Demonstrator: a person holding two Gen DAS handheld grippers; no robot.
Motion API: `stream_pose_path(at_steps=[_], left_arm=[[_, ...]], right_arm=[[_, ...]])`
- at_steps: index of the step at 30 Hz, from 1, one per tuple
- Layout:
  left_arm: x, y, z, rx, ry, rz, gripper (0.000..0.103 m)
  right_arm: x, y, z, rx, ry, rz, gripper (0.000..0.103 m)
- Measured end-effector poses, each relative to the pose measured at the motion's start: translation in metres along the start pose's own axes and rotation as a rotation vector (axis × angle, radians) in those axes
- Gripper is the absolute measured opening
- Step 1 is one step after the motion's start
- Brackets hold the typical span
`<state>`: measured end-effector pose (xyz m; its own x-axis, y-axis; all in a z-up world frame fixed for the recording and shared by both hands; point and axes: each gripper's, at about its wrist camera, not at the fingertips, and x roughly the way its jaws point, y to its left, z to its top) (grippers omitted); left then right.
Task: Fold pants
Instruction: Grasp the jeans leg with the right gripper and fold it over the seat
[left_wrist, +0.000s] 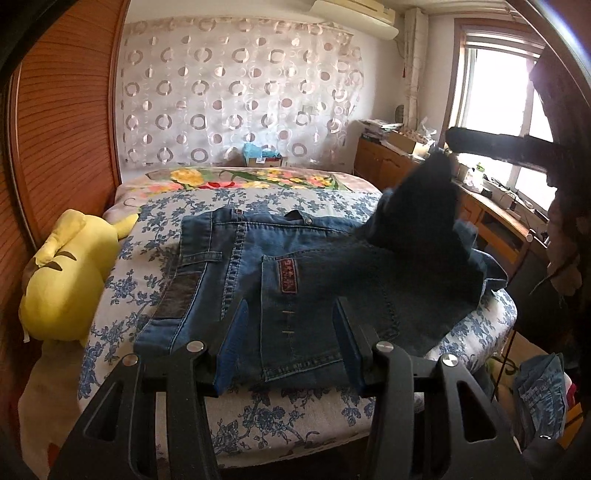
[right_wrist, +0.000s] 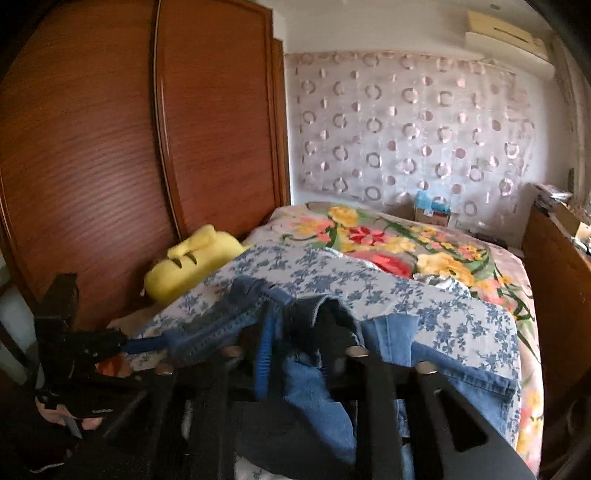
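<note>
Black linkage bars and blue-padded fingers of the left gripper are seen angled down over the near edge of a bed covered in blue-flowered white cloth. Its fingers are held apart with nothing gripped, above the pocket side of the blue denim pants, which are spread across the near half of the bed. One trouser leg is lifted at the bed's right edge by the right gripper, tilted downward, with denim bunched between its fingers; whether the cloth is pinched cannot be told. A yellow plush toy is lying along the left edge.
</note>
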<state>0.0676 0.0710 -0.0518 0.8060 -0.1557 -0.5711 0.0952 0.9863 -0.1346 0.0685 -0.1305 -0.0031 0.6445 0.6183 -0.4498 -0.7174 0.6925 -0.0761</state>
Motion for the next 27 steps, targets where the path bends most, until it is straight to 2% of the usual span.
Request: stream_pose_path(at_steps=[4,8,12,27], left_arm=[[0.003,-0.002,0.0,0.002,0.003,-0.008,0.049],[0.01,-0.008,0.0,0.011,0.014,-0.021,0.049],[0.023,-0.016,0.0,0.024,0.039,-0.044,0.049],[0.089,-0.052,-0.006,0.095,0.169,-0.112,0.049]], right_arm=[[0.004,-0.012,-0.001,0.015,0.029,-0.027,0.041],[0.003,-0.029,0.0,0.038,0.055,-0.067,0.042],[0.006,-0.037,-0.019,0.073,0.095,-0.112,0.048],[0.04,-0.029,-0.032,0.159,0.24,-0.101,0.05]])
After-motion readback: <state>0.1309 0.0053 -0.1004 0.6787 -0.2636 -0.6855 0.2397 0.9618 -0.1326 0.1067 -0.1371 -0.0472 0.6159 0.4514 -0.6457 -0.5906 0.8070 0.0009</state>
